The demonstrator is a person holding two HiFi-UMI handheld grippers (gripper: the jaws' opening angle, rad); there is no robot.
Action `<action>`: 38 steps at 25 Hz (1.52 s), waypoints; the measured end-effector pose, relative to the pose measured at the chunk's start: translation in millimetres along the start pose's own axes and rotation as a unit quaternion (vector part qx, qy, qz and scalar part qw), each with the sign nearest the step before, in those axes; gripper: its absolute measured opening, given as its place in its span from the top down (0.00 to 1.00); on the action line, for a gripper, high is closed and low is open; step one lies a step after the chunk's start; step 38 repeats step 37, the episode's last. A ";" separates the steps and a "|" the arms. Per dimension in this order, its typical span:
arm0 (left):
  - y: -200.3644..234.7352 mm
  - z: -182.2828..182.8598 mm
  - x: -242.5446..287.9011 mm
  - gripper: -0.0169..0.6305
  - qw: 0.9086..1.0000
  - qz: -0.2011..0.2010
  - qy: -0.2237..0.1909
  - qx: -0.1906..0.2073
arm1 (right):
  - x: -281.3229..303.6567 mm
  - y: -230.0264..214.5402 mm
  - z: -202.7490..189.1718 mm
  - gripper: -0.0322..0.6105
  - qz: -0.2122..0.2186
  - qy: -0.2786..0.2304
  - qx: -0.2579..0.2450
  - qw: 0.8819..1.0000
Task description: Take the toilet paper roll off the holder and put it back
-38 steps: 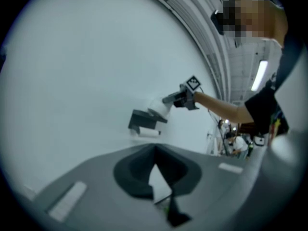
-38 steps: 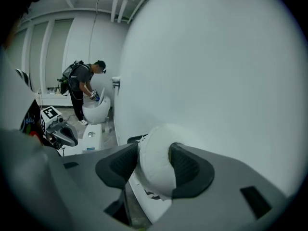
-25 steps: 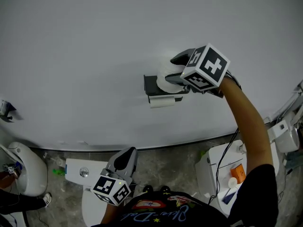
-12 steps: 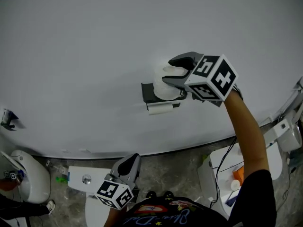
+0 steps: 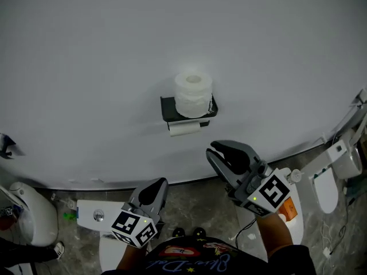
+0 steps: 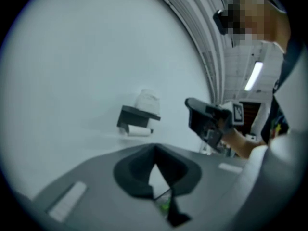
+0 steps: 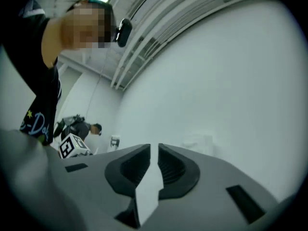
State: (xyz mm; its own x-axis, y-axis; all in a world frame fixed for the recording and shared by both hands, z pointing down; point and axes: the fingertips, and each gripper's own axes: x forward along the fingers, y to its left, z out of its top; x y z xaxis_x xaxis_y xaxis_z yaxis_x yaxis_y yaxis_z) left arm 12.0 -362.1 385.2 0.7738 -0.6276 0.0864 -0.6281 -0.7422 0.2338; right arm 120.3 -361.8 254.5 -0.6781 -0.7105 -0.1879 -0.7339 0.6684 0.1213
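Across the far side of the room, the pale wall (image 5: 114, 50) is filling most of what I can see, with a white cistern (image 5: 92, 211) sitting low on the near left. Fixed to the wall is the black holder (image 5: 167, 109), a small shelf with a short white sheet (image 5: 184, 128) hanging beneath it.

On top of that shelf the toilet paper roll (image 5: 193, 94) is standing upright, its core hole facing up and its back close against the wall. It is looking full, plump and soft, with a faint banding around its sides, and it is sitting toward the right end of the shelf.

The right gripper (image 5: 213, 151) is hanging well apart from the roll, nearer and lower. Its jaws are closing to a narrow slit with nothing between them. The left gripper (image 5: 159, 183) is resting low by the cistern, its tips pressed together and empty.

Nothing seems to be pinning the roll in place. A brush from either gripper passing by could be tipping it off the shelf toward the floor, and a hard squeeze on any re-grip would be denting its soft side
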 end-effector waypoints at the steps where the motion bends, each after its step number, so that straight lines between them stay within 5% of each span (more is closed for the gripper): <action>1: -2.8 -0.1 2.3 0.98 1.000 -0.004 0.000 0.001 | -11.0 2.1 -11.9 0.87 -0.011 -0.010 0.041 0.999; 4: -9.8 -4.3 8.8 0.98 1.000 -0.018 0.005 0.005 | -38.7 4.8 -57.1 0.89 -0.058 0.005 0.126 0.990; 10: -16.8 -11.8 17.8 0.98 0.999 -0.029 0.013 0.003 | -62.4 17.4 -114.8 0.92 -0.097 0.048 0.209 0.972; 32: -17.9 -22.1 11.1 0.98 0.999 -0.023 0.024 -0.010 | -63.3 26.0 -139.1 0.93 -0.095 0.093 0.245 0.960; 38: -17.8 -20.0 9.3 0.98 0.999 -0.019 0.024 -0.012 | -59.4 35.5 -135.3 0.93 -0.068 0.094 0.226 0.967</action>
